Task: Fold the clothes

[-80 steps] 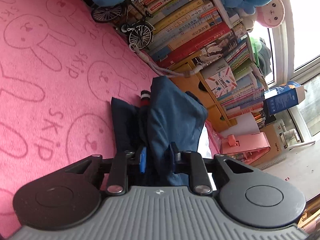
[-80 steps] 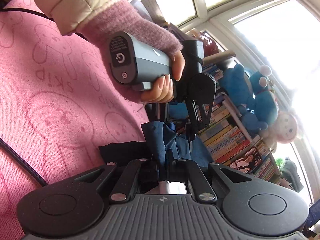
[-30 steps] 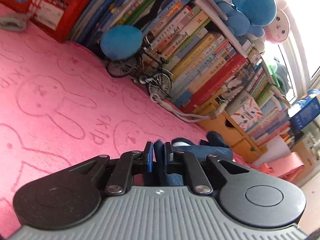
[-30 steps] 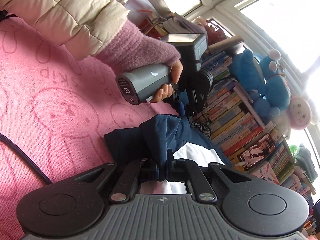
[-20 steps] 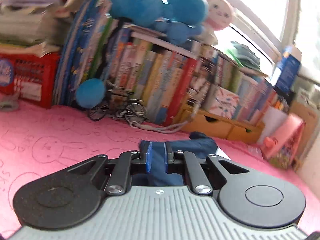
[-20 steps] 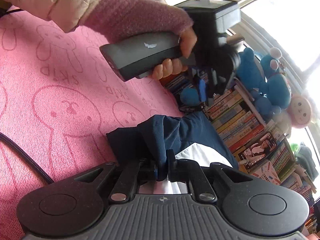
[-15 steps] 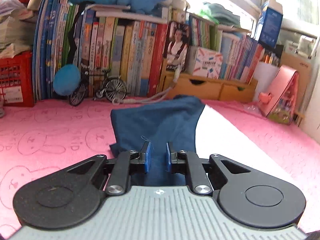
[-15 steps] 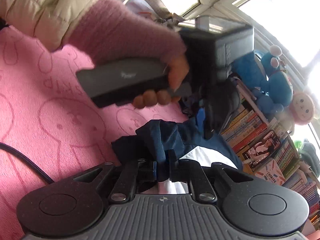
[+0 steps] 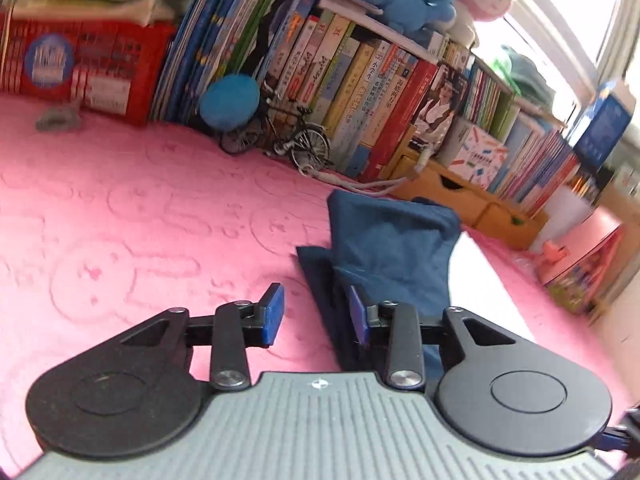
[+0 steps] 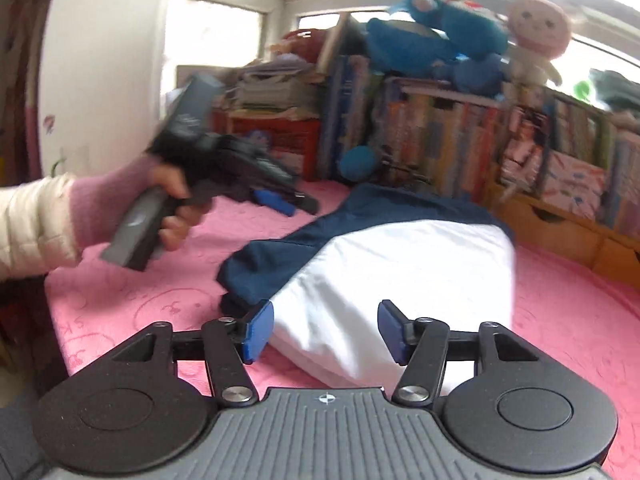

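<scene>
Both hand-held grippers have let go since the earlier frames, when each pinched navy cloth. Left hand-held gripper (image 9: 316, 314) now has its blue pads spread apart, empty, right pad just touching the navy edge. Right hand-held gripper (image 10: 326, 332) is likewise spread wide, released, hovering over the white panel. Navy-and-white garment (image 10: 400, 252) now lies flat and folded on the pink rabbit-print blanket (image 9: 120, 232), near the row of books (image 9: 360, 92).
</scene>
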### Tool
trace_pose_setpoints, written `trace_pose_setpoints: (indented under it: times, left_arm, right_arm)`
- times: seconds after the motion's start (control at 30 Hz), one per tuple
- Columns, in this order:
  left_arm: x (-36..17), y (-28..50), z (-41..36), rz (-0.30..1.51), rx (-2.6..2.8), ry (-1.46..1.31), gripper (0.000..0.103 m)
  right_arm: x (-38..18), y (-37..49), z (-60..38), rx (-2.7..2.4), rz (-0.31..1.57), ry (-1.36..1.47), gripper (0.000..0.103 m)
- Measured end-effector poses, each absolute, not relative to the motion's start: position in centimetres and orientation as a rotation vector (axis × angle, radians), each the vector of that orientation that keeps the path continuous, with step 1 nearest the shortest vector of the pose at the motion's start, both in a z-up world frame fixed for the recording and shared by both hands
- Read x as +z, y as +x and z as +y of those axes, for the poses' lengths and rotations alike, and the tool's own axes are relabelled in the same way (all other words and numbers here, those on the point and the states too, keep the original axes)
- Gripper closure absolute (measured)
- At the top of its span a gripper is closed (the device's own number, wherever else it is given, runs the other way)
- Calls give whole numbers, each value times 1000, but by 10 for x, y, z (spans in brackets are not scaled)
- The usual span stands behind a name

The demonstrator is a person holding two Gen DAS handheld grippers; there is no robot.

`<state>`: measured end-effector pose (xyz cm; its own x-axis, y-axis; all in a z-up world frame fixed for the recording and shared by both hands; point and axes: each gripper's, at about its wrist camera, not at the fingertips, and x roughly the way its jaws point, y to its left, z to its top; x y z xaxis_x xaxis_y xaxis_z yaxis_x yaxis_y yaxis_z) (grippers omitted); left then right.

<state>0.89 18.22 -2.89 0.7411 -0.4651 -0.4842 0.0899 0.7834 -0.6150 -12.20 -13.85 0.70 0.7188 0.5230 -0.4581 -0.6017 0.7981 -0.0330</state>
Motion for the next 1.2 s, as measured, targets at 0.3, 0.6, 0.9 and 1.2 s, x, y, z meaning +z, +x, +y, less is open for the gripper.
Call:
trace_pose_setpoints:
  times: [0.3, 0.6, 0.9, 1.2]
  left_arm:
    - [-56, 7, 182, 846, -408, -841, 35]
    - [-60, 10, 158, 843, -445, -787, 45]
    - [-62, -8, 157, 853, -481, -837, 77]
    - [-63, -54, 160, 864, -517, -819, 77]
  right_arm:
    - [-20, -49, -260, 476, 733, 333, 30]
    - [-39, -16, -254, 551, 780, 462, 26]
    - [-44, -11, -253, 600, 817, 597, 62]
    - [-19, -77, -259, 693, 865, 578, 65]
